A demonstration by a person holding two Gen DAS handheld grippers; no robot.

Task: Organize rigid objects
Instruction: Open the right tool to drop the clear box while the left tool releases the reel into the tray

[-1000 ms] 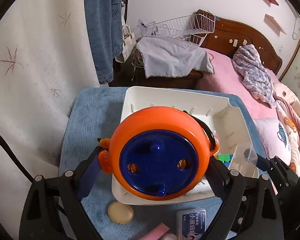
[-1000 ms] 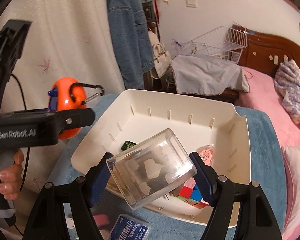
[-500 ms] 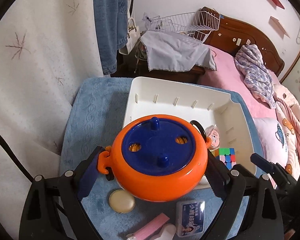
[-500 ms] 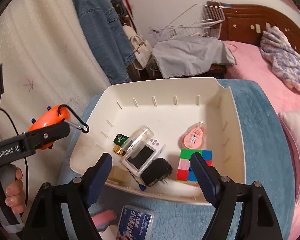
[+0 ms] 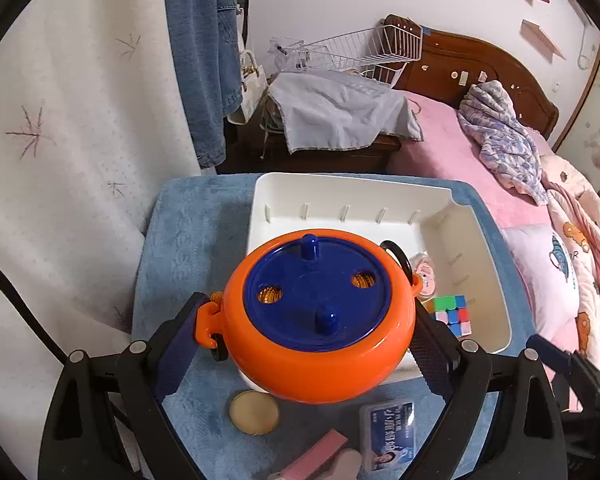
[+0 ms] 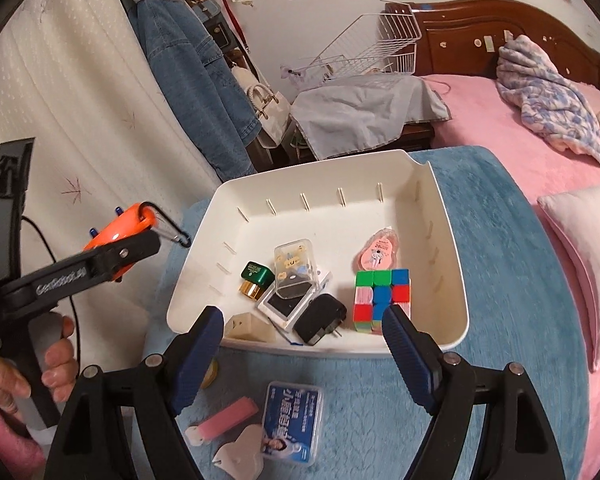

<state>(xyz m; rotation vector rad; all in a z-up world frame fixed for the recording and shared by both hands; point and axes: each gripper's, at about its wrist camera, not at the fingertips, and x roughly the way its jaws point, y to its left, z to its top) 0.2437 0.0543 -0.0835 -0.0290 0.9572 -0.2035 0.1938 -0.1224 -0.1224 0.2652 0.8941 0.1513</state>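
My left gripper [image 5: 304, 344] is shut on a round orange case with a blue lid [image 5: 320, 320] and holds it above the near left corner of the white tray [image 5: 356, 200]; it also shows in the right wrist view [image 6: 120, 232]. My right gripper [image 6: 302, 340] is open and empty above the tray's near rim [image 6: 340, 350]. In the tray lie a clear plastic box [image 6: 294, 266], a colour cube [image 6: 382, 300], a pink tape dispenser [image 6: 378, 254], a black charger [image 6: 320, 318], a green box [image 6: 256, 276] and a white camera [image 6: 288, 308].
On the blue towel [image 6: 500, 280] in front of the tray lie a blue-labelled clear case [image 6: 294, 416], a pink bar [image 6: 228, 420], a white plug [image 6: 240, 456] and a round beige disc [image 5: 254, 410]. A bed is to the right, a curtain to the left.
My right gripper let go of the clear plastic box into the tray, opened and drew back. My left gripper tilted the orange case so its blue lid faces more upward.
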